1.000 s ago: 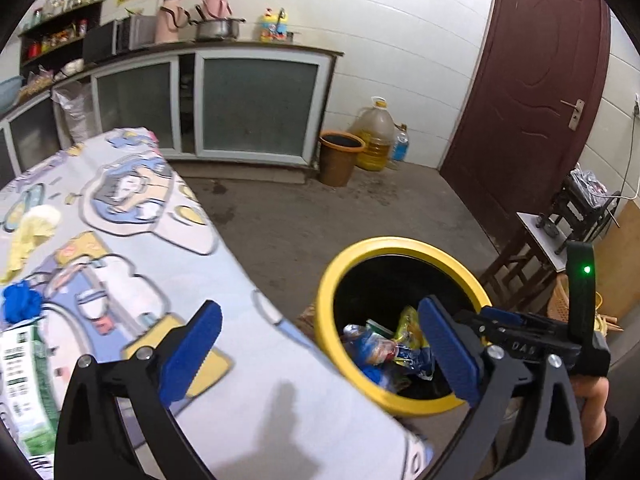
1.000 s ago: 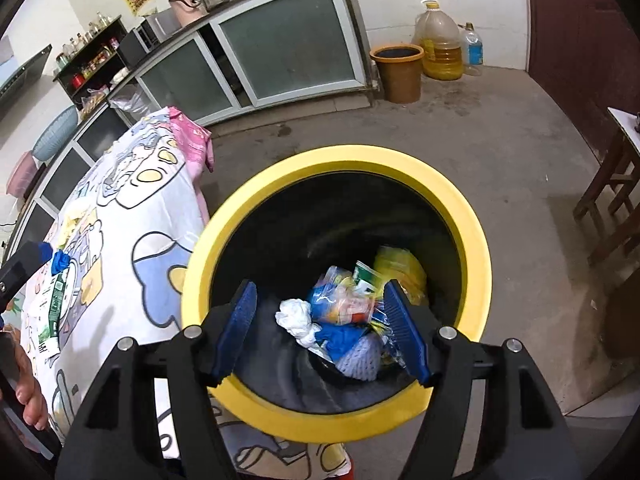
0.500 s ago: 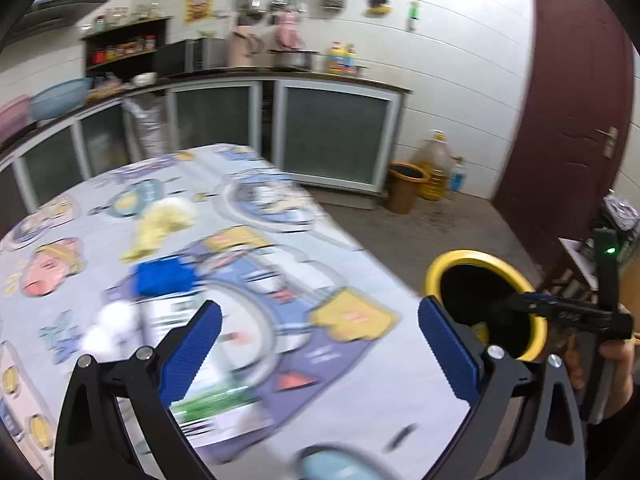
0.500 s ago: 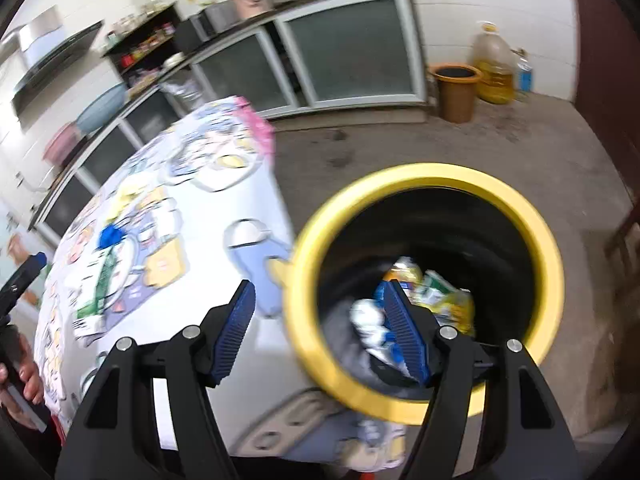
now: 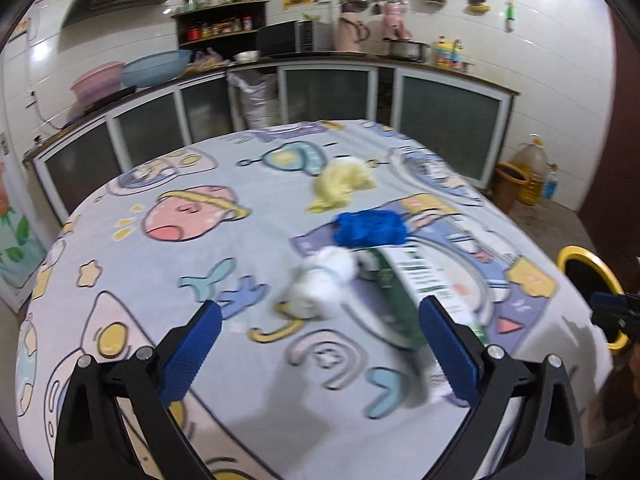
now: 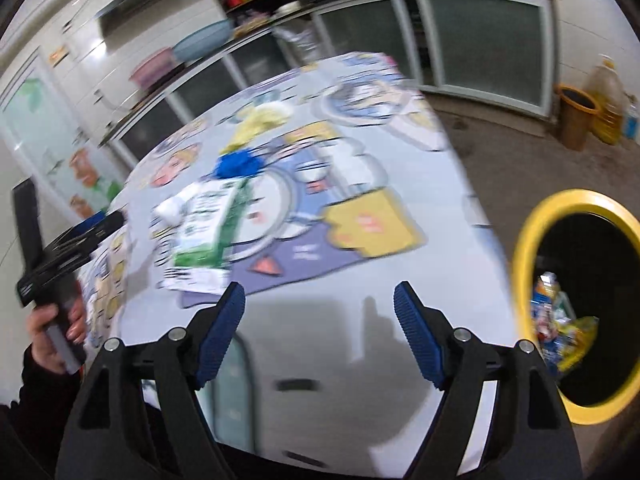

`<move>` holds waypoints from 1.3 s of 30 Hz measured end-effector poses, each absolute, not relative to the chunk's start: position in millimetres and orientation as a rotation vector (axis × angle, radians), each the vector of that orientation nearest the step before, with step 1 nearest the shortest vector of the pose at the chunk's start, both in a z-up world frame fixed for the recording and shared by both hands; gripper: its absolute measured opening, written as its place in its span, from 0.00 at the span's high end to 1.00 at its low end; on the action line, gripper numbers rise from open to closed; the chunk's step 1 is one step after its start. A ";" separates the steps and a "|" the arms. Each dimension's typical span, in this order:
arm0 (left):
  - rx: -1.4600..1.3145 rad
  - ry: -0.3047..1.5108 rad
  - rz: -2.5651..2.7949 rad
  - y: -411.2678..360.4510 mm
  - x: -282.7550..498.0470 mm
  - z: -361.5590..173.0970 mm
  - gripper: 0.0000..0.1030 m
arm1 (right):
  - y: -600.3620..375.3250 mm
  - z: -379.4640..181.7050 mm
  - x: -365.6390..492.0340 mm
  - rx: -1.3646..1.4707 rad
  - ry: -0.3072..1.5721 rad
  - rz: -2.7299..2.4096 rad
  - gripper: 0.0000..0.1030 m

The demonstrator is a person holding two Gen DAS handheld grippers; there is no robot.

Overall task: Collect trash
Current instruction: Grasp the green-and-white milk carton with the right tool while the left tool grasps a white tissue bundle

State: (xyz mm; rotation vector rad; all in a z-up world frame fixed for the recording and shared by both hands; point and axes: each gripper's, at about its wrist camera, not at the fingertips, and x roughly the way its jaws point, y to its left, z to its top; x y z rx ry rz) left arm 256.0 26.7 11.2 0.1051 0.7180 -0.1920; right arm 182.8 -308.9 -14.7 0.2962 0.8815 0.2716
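Observation:
Trash lies on the cartoon-print tablecloth (image 5: 168,272): a white crumpled wad (image 5: 320,288), a green and white carton (image 5: 416,280) lying flat, a blue crumpled piece (image 5: 370,229) and a yellow crumpled piece (image 5: 340,184). My left gripper (image 5: 318,344) hovers open just short of the white wad, nothing between its pads. In the right wrist view the carton (image 6: 208,224), blue piece (image 6: 238,164) and yellow piece (image 6: 260,122) lie beyond my right gripper (image 6: 320,334), whose jaws are opening and empty. The yellow-rimmed bin (image 6: 576,296) stands right of the table with wrappers inside.
Glass-door cabinets (image 5: 328,92) line the back wall under a counter with basins and jars. A brown bucket (image 6: 576,114) and an oil jug (image 6: 608,96) stand on the floor by the cabinets. A hand (image 6: 52,332) holds the left gripper's handle at the table's left.
Both grippers swung left, away from the yellow bin and over the table. The trash on the cloth now sits ahead of the left gripper. The right jaws have widened.

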 end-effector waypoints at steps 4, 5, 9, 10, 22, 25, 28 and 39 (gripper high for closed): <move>0.120 0.736 -0.161 37.4 272.0 2.2 0.08 | -267.9 -12.8 192.7 0.247 0.892 0.345 0.27; 0.124 0.740 -0.156 37.6 276.1 0.7 0.08 | -261.9 -12.4 194.4 0.237 0.892 0.354 0.27; 0.117 0.747 -0.145 35.6 297.0 -2.4 0.08 | -227.5 -9.9 204.6 0.177 0.893 0.402 0.27; 0.116 0.751 -0.141 35.3 301.6 -3.4 0.08 | -221.2 -10.2 207.2 0.168 0.897 0.412 0.27; 0.157 0.842 -0.156 20.5 341.2 -32.1 0.08 | -179.5 -28.0 247.2 0.139 0.967 0.439 0.27; 0.144 0.865 -0.158 21.4 346.6 -38.0 0.08 | -177.5 -32.8 255.3 0.145 0.981 0.433 0.27; 0.139 0.873 -0.163 20.3 351.2 -41.1 0.08 | -175.0 -37.6 262.4 0.166 1.003 0.436 0.26; 0.127 0.904 -0.189 14.8 369.3 -54.0 0.08 | -160.2 -50.8 287.8 0.163 1.045 0.420 0.27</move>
